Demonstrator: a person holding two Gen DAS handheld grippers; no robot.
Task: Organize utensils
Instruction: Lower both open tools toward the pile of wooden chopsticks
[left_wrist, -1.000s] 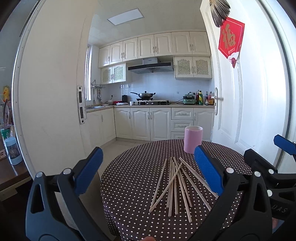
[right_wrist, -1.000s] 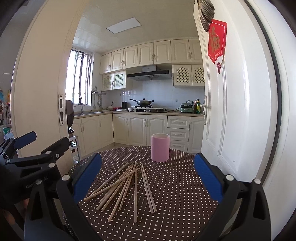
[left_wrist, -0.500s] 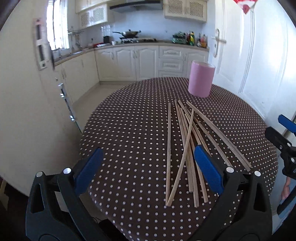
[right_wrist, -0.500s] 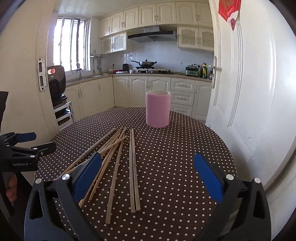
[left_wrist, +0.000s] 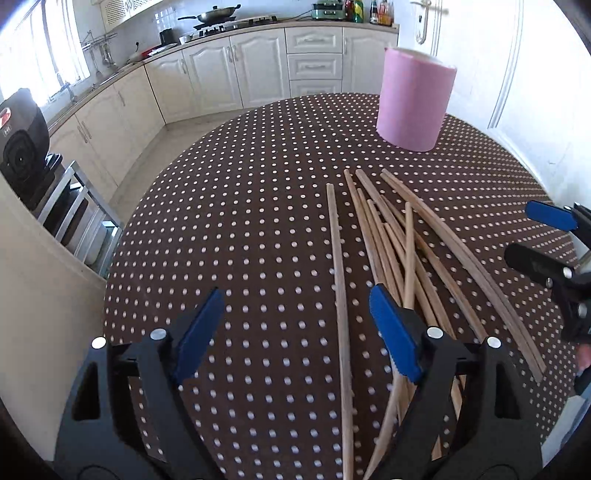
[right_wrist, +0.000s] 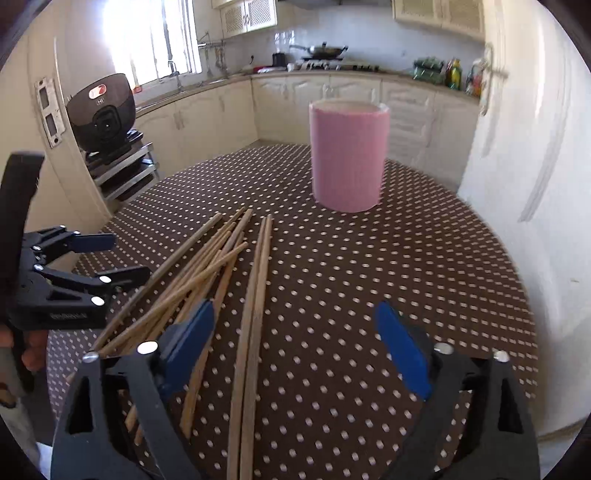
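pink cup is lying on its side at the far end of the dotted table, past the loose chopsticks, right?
Not quite. The pink cup stands upright, its open rim on top, not on its side. The right wrist view shows this plainly. The rest holds: it sits at the far end of the dotted table, past the loose chopsticks.

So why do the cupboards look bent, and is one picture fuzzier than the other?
Both wrist views use fisheye lenses, so straight lines bow near the edges. The right wrist view is motion-blurred: the pink cylindrical holder looks soft, the window glares white. The left wrist view is sharper, its wooden chopsticks crisp.
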